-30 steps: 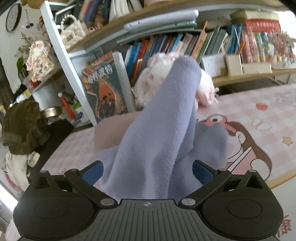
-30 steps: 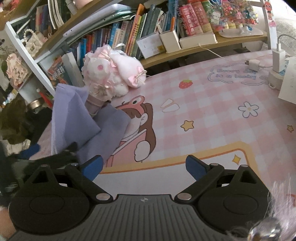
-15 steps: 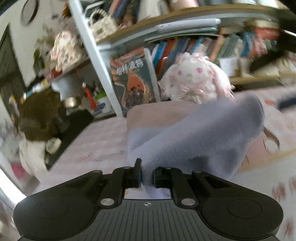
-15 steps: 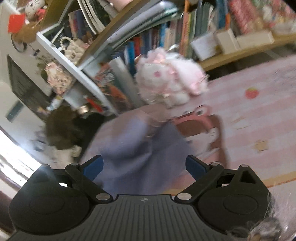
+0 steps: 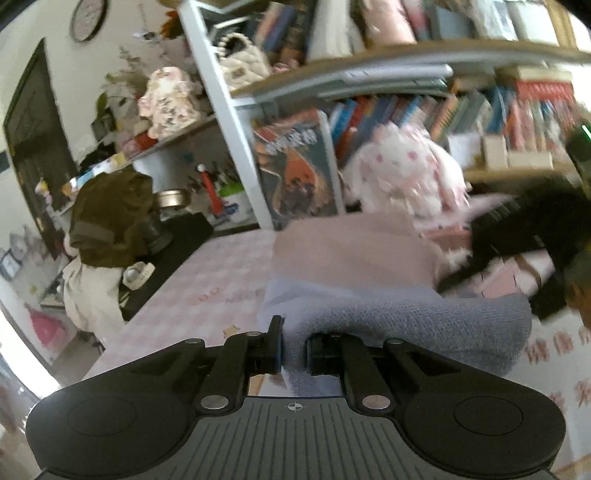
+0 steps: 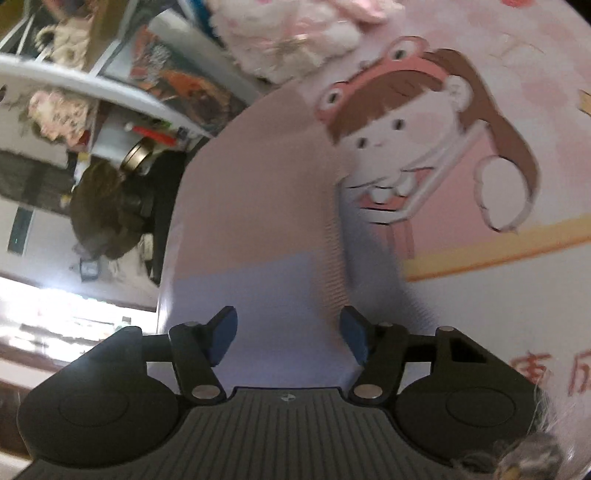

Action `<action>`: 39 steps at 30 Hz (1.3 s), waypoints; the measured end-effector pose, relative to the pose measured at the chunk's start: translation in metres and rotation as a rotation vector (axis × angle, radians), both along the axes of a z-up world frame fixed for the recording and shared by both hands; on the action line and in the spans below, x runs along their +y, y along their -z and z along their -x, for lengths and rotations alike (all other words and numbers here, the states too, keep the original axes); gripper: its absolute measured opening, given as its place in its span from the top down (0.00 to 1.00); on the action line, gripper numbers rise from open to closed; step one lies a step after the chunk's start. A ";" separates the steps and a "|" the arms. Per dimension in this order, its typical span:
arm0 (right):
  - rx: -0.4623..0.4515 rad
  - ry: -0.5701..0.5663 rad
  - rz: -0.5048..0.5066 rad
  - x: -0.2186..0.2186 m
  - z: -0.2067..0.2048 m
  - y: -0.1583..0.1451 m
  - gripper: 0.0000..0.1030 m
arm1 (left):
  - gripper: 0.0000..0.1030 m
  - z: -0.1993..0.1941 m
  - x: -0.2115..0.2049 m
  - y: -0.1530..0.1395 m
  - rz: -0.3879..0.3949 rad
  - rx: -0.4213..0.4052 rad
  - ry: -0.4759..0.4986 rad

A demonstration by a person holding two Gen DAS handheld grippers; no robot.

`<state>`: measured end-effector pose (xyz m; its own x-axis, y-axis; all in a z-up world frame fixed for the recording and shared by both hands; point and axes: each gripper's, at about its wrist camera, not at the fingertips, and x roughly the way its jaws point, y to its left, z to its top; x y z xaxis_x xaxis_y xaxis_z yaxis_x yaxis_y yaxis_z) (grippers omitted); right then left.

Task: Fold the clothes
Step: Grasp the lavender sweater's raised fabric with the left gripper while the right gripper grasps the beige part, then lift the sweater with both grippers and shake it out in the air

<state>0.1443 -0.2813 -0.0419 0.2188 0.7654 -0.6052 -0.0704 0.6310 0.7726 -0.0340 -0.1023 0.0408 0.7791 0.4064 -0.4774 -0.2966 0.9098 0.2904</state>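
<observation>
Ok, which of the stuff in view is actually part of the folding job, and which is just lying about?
Part of the job:
- lavender and pink garment
- left hand-held gripper, shut on its lavender edge
- right hand-held gripper, open over it

Just lying about:
- pink plush toy
- books on the shelf
- cartoon desk mat

Crowded bookshelf (image 5: 461,110) behind a pink checked table (image 5: 207,288), wall clock (image 5: 88,18) above.

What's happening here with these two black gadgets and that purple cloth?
A person is folding a lavender and pink garment on a pink cartoon-print table mat, using a handheld gripper in each hand. The left gripper is shut on a bunched fold of the fabric. The right gripper is open, its fingers spread over the flat part.
</observation>
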 end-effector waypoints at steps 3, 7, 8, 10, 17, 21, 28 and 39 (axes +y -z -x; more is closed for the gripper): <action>0.034 0.024 -0.014 -0.018 0.004 0.008 0.39 | 0.90 -0.003 0.006 -0.003 0.025 -0.011 -0.012; 0.092 0.058 -0.057 -0.040 0.012 0.016 0.36 | 0.90 -0.004 0.008 -0.002 0.043 -0.008 -0.014; 0.108 0.067 -0.070 -0.044 0.014 0.018 0.35 | 0.90 -0.004 0.008 -0.001 0.047 -0.007 -0.014; 0.139 0.081 -0.098 -0.050 0.017 0.020 0.35 | 0.90 -0.005 0.009 -0.002 0.052 -0.007 -0.016; 0.199 0.063 -0.211 -0.040 0.021 0.023 0.37 | 0.90 0.000 0.004 -0.008 0.036 -0.025 -0.005; 0.245 0.043 -0.289 -0.021 0.015 0.026 0.44 | 0.90 0.003 0.002 -0.011 0.026 -0.035 0.001; 0.136 0.062 -0.432 -0.026 0.005 0.001 0.93 | 0.90 0.007 -0.007 -0.027 0.033 -0.070 0.075; -0.623 0.220 -0.730 -0.137 -0.007 -0.213 0.94 | 0.90 0.016 -0.050 -0.146 0.305 -0.496 0.701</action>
<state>0.1512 -0.4185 0.1715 0.5205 0.8094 0.2718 -0.5357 0.0617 0.8421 -0.0497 -0.1524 0.1864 0.9446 -0.3266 -0.0309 0.3266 0.9451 -0.0057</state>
